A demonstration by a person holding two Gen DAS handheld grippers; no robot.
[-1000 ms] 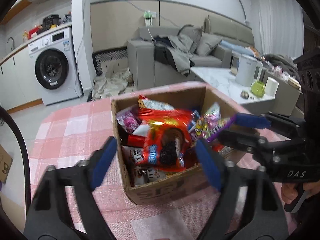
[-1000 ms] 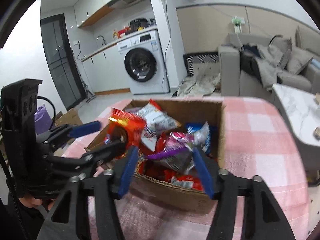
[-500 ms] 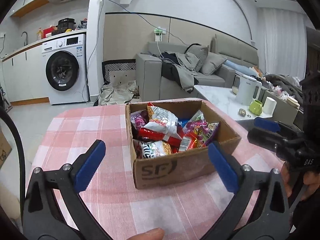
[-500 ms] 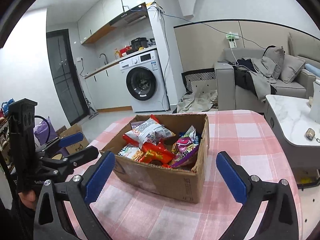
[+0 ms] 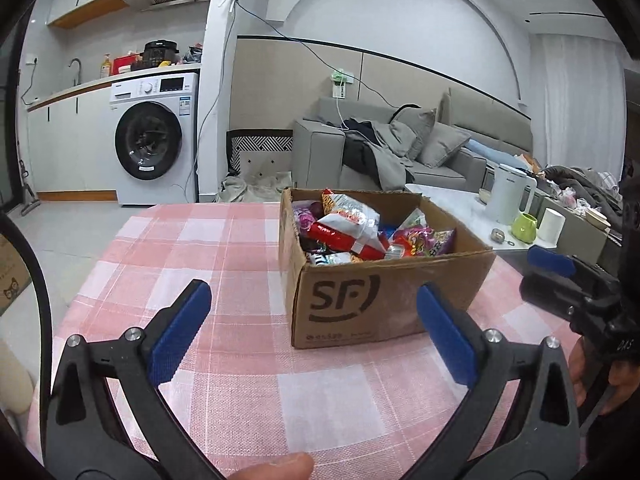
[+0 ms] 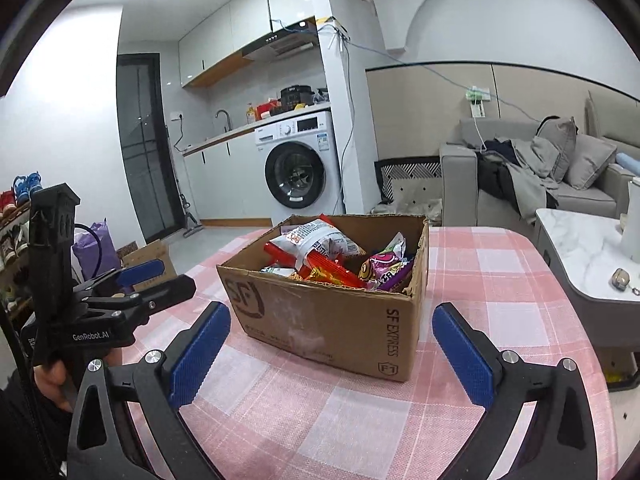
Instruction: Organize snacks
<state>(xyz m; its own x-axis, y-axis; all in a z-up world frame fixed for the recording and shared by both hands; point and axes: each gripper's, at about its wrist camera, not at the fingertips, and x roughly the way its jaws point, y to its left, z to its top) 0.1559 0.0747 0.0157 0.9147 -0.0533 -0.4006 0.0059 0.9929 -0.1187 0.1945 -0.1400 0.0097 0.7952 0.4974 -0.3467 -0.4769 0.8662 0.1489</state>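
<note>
An open brown cardboard box [image 5: 380,300] marked SF stands on the pink checked tablecloth; it also shows in the right wrist view [image 6: 320,316]. It holds several snack packets [image 5: 352,232], among them a white and red bag [image 6: 316,240] and a purple candy bag [image 6: 384,268]. My left gripper [image 5: 316,328] is open and empty, held back from the box's near side. My right gripper [image 6: 332,348] is open and empty, in front of the box's corner. Each gripper shows at the edge of the other's view.
The round table [image 5: 192,256] with the checked cloth carries the box. A marble side table [image 5: 464,208] with a white kettle [image 5: 508,196] and a green cup stands to the right. A washing machine [image 6: 300,172] and a grey sofa [image 6: 540,176] stand behind.
Both grippers have pulled back and up from over the box, and their jaws have opened wide. The snack packets they were among now lie in the box.
</note>
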